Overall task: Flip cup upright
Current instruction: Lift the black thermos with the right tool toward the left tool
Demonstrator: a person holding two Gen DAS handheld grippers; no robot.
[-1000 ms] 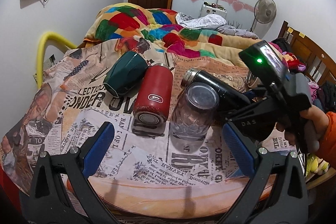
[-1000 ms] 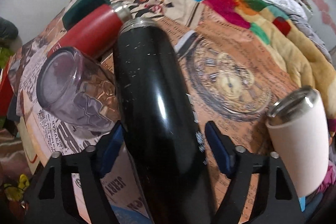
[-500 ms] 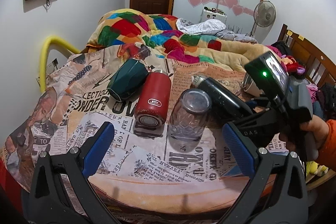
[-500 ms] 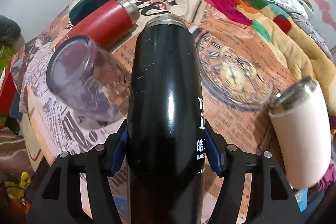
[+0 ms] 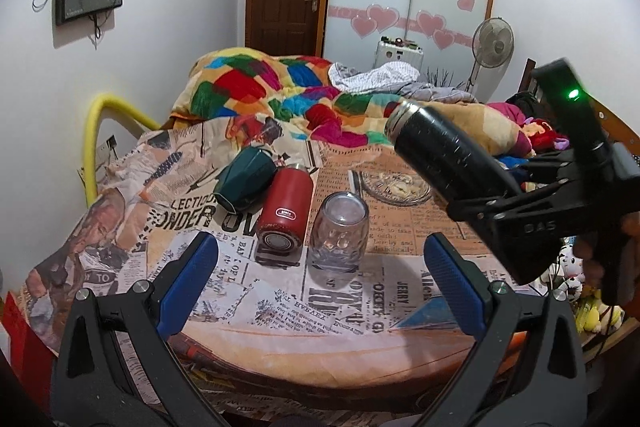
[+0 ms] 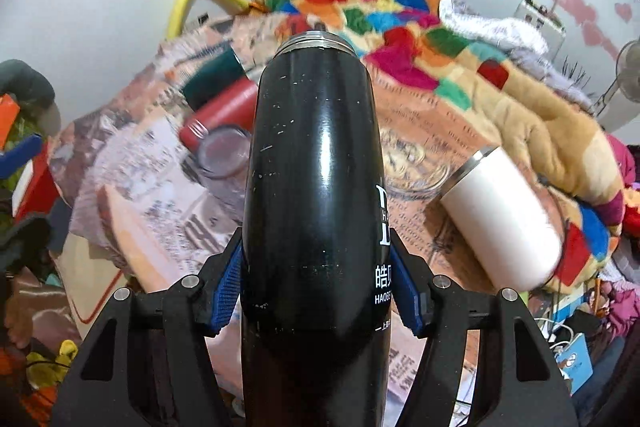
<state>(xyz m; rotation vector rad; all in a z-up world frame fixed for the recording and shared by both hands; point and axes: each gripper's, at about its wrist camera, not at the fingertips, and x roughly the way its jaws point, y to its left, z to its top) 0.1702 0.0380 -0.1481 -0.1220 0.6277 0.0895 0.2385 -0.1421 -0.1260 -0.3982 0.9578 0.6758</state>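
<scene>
Black flask [image 6: 316, 187] is clamped in the right claw [image 6: 316, 291], lifted off the bed [image 5: 400, 227], its long axis tilted forward-up, steel mouth away. Left claw [image 5: 320, 267] gapes empty, farther off.

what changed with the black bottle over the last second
The right gripper closed its jaws on the black bottle, which lay loose between them a second ago, and lifted it off the bed; it now hangs tilted in the air, steel neck up. The left gripper stayed open, holding nothing. The clear glass, red flask, green cup and white tumbler kept their places.
</scene>
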